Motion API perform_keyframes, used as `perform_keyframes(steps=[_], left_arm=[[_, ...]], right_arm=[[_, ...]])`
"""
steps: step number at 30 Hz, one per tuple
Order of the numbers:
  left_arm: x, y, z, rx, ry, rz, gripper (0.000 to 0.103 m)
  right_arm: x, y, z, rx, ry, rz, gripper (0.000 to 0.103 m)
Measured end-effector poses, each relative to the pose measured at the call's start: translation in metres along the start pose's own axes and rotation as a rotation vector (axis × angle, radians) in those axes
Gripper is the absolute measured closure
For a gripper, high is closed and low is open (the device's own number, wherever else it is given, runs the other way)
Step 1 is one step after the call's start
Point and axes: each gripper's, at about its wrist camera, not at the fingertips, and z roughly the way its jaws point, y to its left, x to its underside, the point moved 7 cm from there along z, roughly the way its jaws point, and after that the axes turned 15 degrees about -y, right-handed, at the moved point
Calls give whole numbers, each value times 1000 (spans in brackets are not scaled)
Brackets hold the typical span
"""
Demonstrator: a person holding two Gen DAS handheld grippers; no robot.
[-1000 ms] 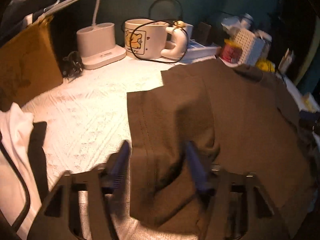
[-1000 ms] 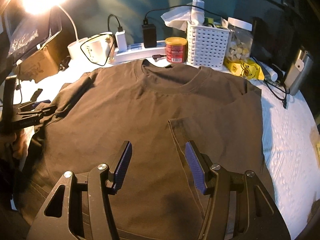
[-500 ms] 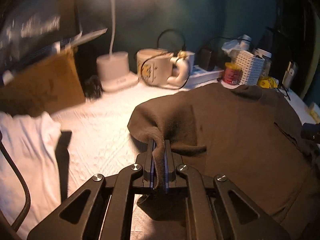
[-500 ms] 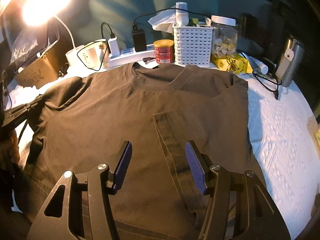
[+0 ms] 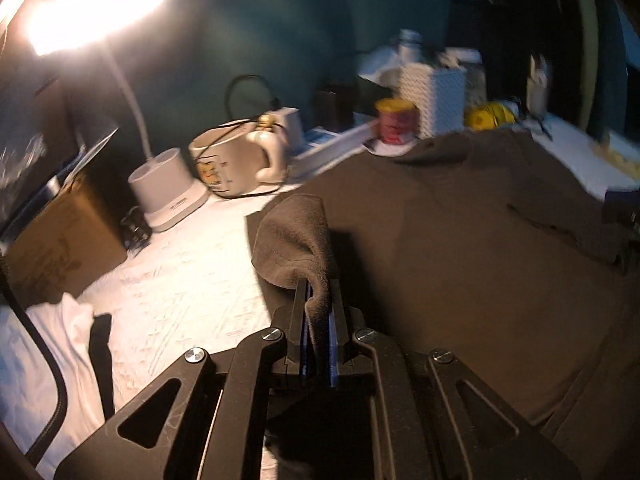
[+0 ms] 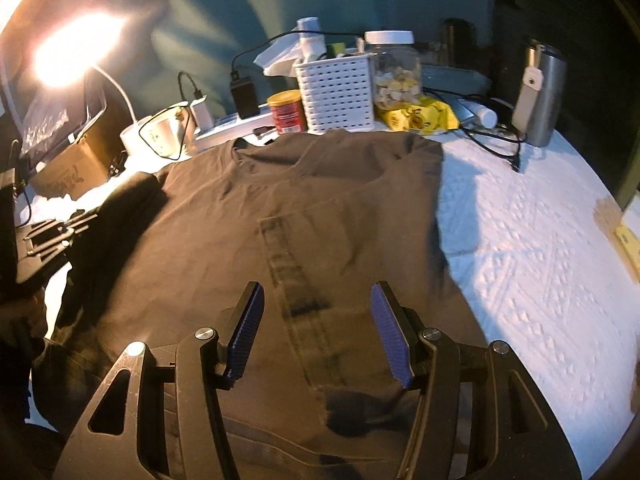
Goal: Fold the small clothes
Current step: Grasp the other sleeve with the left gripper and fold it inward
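**Left sleeve pinched, ready to carry across the shirt**

My left gripper (image 5: 318, 320) is clamped on the hem of the left sleeve (image 5: 296, 236) of the dark brown cotton T-shirt (image 5: 460, 248), and the cloth rises in a hump just ahead of my pads. My right gripper (image 6: 316, 332) hangs with its jaws wide apart over the lower middle of the shirt, nothing between the pads.

The shirt lies flat on the white textured table cover (image 6: 520, 240), collar toward the clutter at the back, hem toward me, so its long axis runs away from me. From my left claw the body of the shirt spreads to the right. The opposite sleeve is already folded in, its hem showing as a dark strip (image 6: 296, 280) just ahead of my right claw. I judge the coming move as a sideways carry to the right, laying this sleeve inward. My left hand is the one nearer that edge.

Count: one brown shirt, two sleeves, one white garment (image 5: 60, 344) lying apart at the left.
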Motion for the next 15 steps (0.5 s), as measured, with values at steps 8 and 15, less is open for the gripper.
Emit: perform_keyframes(steps=[8, 15], left_arm=[[13, -35, 17, 64, 102, -3, 94], [5, -63, 4, 278, 130, -152, 66]], right_arm=[[4, -12, -8, -8, -19, 6, 44], [3, -28, -12, -1, -35, 38, 44]])
